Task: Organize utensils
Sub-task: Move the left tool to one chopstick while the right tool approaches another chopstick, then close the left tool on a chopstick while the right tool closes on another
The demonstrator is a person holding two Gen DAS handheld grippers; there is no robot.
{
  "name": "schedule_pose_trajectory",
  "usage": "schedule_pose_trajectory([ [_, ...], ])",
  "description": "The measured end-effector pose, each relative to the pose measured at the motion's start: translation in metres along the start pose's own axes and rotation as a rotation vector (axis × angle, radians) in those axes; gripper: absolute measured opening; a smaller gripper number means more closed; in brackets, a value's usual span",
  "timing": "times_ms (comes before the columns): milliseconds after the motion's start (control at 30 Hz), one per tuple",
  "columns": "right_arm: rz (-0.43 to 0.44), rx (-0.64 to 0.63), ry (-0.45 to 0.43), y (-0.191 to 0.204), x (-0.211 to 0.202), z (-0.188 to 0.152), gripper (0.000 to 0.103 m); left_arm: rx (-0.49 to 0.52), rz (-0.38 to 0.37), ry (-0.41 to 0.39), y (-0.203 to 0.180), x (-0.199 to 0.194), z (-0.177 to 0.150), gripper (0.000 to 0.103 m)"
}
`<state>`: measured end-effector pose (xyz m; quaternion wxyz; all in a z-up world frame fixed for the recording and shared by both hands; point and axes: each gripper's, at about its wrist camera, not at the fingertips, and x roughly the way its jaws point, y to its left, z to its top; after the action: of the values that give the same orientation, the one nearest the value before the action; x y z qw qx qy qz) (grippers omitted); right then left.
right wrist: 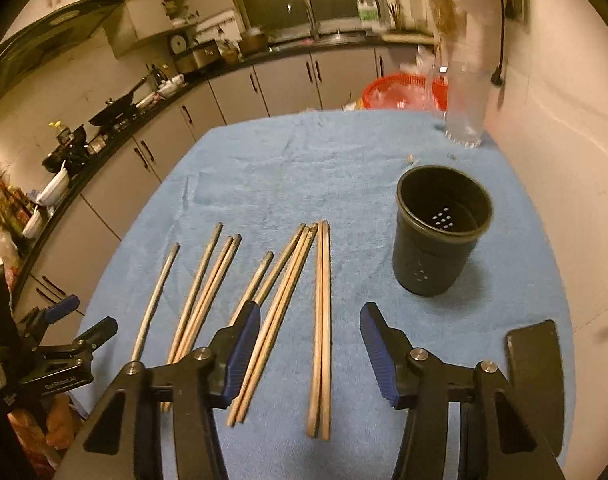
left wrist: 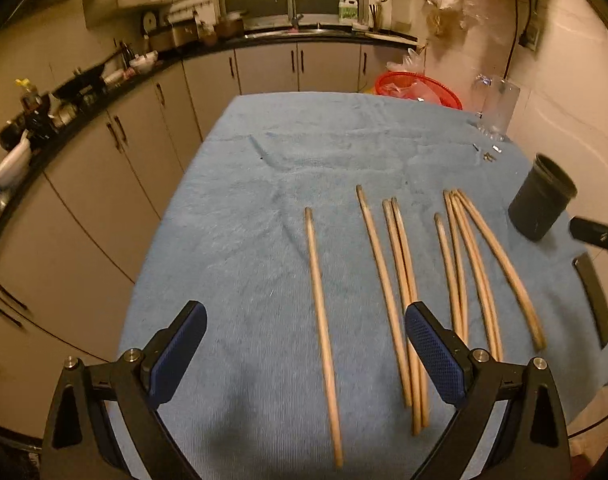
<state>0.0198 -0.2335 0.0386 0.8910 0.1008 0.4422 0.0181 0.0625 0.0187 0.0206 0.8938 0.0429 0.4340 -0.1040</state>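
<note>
Several wooden chopsticks [left wrist: 400, 296] lie side by side on a blue towel [left wrist: 264, 184]; they also show in the right wrist view [right wrist: 320, 320]. A black perforated holder cup [right wrist: 440, 232] stands upright and empty to their right; it also shows in the left wrist view [left wrist: 542, 200]. My left gripper [left wrist: 304, 356] is open above the leftmost single chopstick [left wrist: 322, 328]. My right gripper [right wrist: 310, 352] is open above the rightmost pair of chopsticks. Both hold nothing.
A clear glass [right wrist: 466, 108] and a red basket [right wrist: 404, 90] stand at the table's far right. A dark flat object [right wrist: 538, 364] lies near the right edge. Kitchen counters with cookware [left wrist: 84, 88] run along the left and back.
</note>
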Motion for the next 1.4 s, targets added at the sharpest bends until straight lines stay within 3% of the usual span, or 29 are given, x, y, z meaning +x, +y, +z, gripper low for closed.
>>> schedule_pose_trajectory([
  [67,0.027,0.022,0.043,-0.004,0.013,0.013,0.054,-0.011,-0.003,0.008,0.004,0.006,0.009,0.086],
  [100,0.029,0.026,0.056,-0.004,0.018,0.019,0.048,-0.017,-0.004,0.031,0.005,0.011,0.013,0.083],
  [233,0.006,0.034,0.103,-0.004,0.043,0.046,0.039,-0.052,-0.078,0.125,0.014,0.036,0.029,0.07],
  [300,-0.015,0.019,0.132,-0.002,0.057,0.059,0.038,-0.057,-0.07,0.164,0.017,0.046,0.034,0.057],
  [500,-0.083,0.001,0.231,0.0,0.106,0.082,0.029,-0.063,-0.104,0.238,0.019,0.074,0.051,0.055],
  [567,-0.092,0.002,0.264,-0.003,0.121,0.085,0.029,-0.067,-0.105,0.261,0.019,0.083,0.056,0.045],
  [767,-0.164,-0.003,0.32,-0.01,0.154,0.087,0.017,-0.063,-0.108,0.3,0.014,0.1,0.061,0.042],
  [1233,-0.185,-0.051,0.345,0.0,0.184,0.097,0.013,-0.047,-0.059,0.355,0.009,0.132,0.075,0.034],
  [1400,-0.251,-0.092,0.359,0.013,0.187,0.101,0.013,-0.038,-0.037,0.358,0.002,0.137,0.084,0.034],
])
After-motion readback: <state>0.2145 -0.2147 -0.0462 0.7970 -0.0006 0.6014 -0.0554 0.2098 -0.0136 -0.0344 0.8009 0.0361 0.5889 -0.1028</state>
